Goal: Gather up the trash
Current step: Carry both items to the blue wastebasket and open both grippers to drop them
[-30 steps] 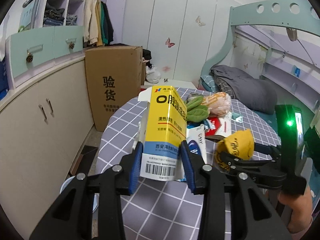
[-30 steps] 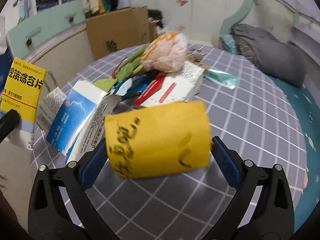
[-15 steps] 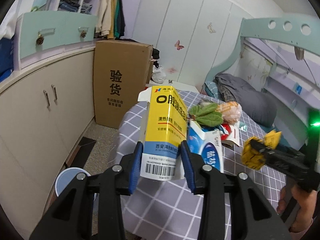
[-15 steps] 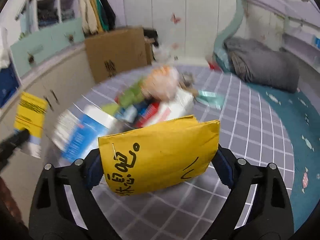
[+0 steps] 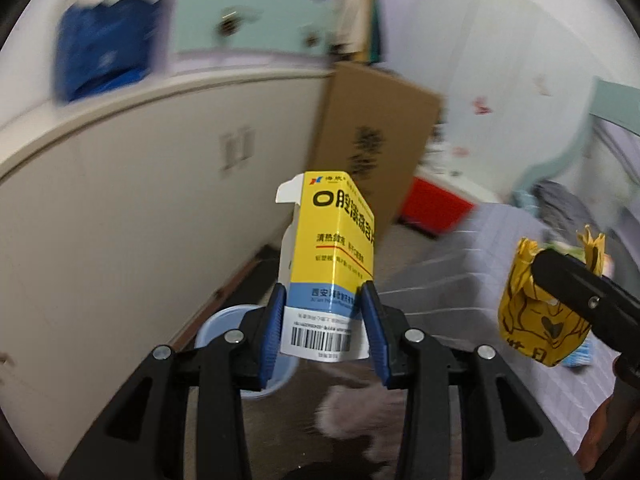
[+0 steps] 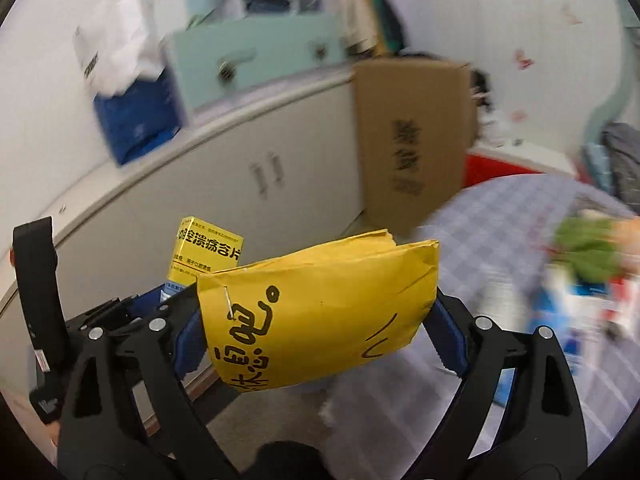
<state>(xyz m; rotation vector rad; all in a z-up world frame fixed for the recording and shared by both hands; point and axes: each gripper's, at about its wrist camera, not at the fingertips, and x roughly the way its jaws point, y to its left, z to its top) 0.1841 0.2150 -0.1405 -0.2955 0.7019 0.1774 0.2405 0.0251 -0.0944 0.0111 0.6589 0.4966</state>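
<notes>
My left gripper (image 5: 324,328) is shut on a yellow, blue and white medicine box (image 5: 330,264), held upright above the floor beside the table. A pale blue bin (image 5: 224,320) stands on the floor just below and behind it. My right gripper (image 6: 320,332) is shut on a yellow paper packet (image 6: 320,312) with black handwriting; the packet (image 5: 536,316) also shows at the right of the left wrist view. The medicine box (image 6: 208,252) and left gripper (image 6: 132,312) show at the left of the right wrist view.
A white cabinet (image 5: 120,200) runs along the left. A tall cardboard box (image 5: 372,140) stands behind, with a red box (image 5: 436,208) beside it. The checked table (image 6: 500,248) with more wrappers and cartons (image 6: 588,276) lies to the right.
Both grippers have swung left, off the table and toward the cabinet and floor, each still holding its item. The blue bin now sits right under the left gripper.
</notes>
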